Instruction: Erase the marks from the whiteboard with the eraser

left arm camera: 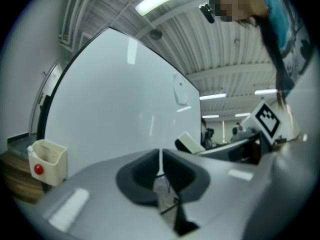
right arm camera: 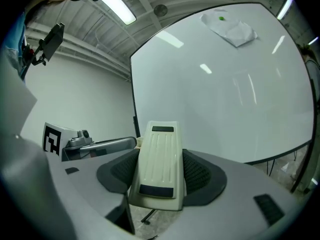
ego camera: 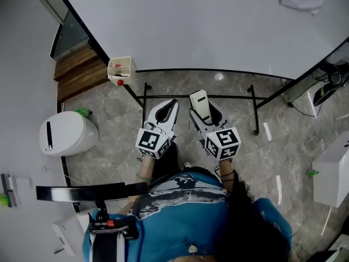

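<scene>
- Eraser point(right arm camera: 159, 164), cream with a dark strip at each end, is clamped between the jaws of our right gripper point(right arm camera: 161, 175). The jaws press on its two long sides, and its far end sticks out past the jaw tips.
- We hold it pointing toward the whiteboard point(right arm camera: 225, 89), short of the lower edge and not touching the board.
- Our left gripper point(left arm camera: 160, 166) sits just beside the right one, its jaws drawn together to a thin seam with nothing between them.
- A crumpled white sheet point(right arm camera: 230, 30) hangs near the board's top.
- A cream holder point(ego camera: 121, 69) with something red in it sits at the board's lower left corner.
- The board's black stand point(ego camera: 146, 100) rests on the grey stone floor point(ego camera: 109, 146) below our grippers.
</scene>
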Tool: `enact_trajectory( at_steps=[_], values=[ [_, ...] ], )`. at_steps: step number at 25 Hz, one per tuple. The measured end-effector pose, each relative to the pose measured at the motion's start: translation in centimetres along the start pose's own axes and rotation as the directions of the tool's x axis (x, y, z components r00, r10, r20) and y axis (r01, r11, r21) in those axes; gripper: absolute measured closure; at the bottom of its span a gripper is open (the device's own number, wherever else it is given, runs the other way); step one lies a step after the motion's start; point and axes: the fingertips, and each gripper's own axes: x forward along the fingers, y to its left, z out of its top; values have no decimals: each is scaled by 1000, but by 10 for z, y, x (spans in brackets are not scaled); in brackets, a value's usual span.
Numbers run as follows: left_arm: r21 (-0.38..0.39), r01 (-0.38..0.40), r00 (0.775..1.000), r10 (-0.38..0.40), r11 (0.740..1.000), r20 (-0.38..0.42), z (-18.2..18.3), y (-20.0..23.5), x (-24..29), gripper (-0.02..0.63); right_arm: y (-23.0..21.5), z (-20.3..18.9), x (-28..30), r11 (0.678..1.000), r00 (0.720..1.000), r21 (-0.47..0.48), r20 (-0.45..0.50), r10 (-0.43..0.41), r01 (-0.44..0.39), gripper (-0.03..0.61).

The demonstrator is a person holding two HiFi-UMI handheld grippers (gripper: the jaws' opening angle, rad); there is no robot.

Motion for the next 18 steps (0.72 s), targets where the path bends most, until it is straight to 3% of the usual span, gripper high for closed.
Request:
enact_trajectory(
  at_steps=[4, 10, 14, 18],
  values=[
    [30, 34, 999, -34, 999, 6, 11, 32, 21, 607, -12, 34, 40, 1000, 998, -16, 54, -17, 18, 314],
    [37, 73, 997, -73, 997, 20, 27, 82, 47, 607, -39, 120, 98, 984, 980, -145, 185, -77, 104, 314],
    [9, 85, 996, -85, 996, 27, 26, 106, 59, 607, -61, 198, 124, 947, 946, -260, 309, -101, 187, 314],
    [23, 111, 994, -111, 994, 23, 29, 102, 68, 607, -84, 278, 117, 893, 892, -342, 435, -125, 292, 314]
  ],
)
